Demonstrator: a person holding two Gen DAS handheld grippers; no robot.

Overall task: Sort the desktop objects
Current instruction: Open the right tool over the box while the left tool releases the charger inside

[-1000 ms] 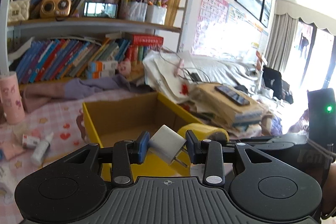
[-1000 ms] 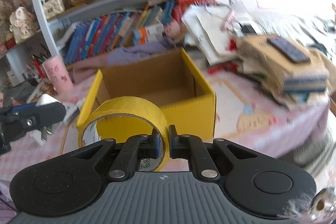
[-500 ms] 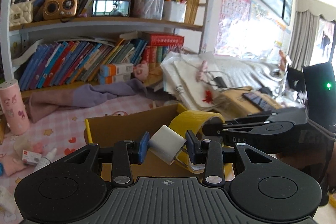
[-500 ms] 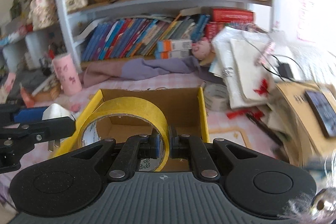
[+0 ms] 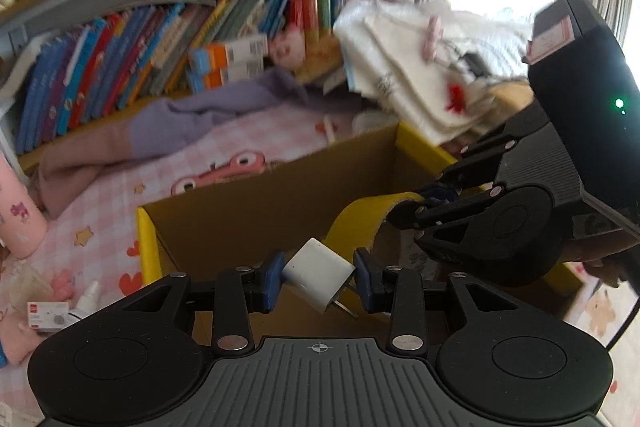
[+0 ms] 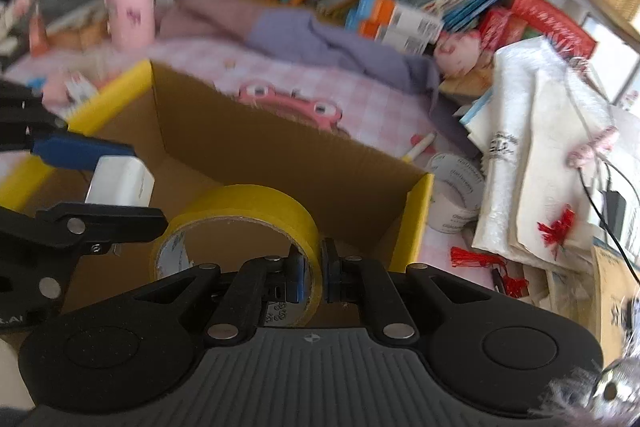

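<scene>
My left gripper (image 5: 319, 277) is shut on a white plug adapter (image 5: 318, 274) with metal prongs, held over the near edge of an open yellow cardboard box (image 5: 147, 243). My right gripper (image 6: 312, 269) is shut on the wall of a yellow tape roll (image 6: 256, 205), held inside the box (image 6: 412, 223) above its floor. The adapter (image 6: 120, 181) also shows in the right wrist view at left, above the box. The right gripper and tape (image 5: 360, 217) show in the left wrist view at right.
A pink checked cloth (image 5: 192, 155) covers the desk. A pink tumbler (image 6: 128, 1), small bottles and packets (image 5: 48, 313) lie left of the box. A white tape roll (image 6: 456, 193), papers and bags (image 6: 540, 147) are piled to its right. A bookshelf (image 5: 160, 39) stands behind.
Both grippers have moved forward and tipped down over the box. The tape roll now sits lower, inside the box, and the adapter hangs above the box's near side.
</scene>
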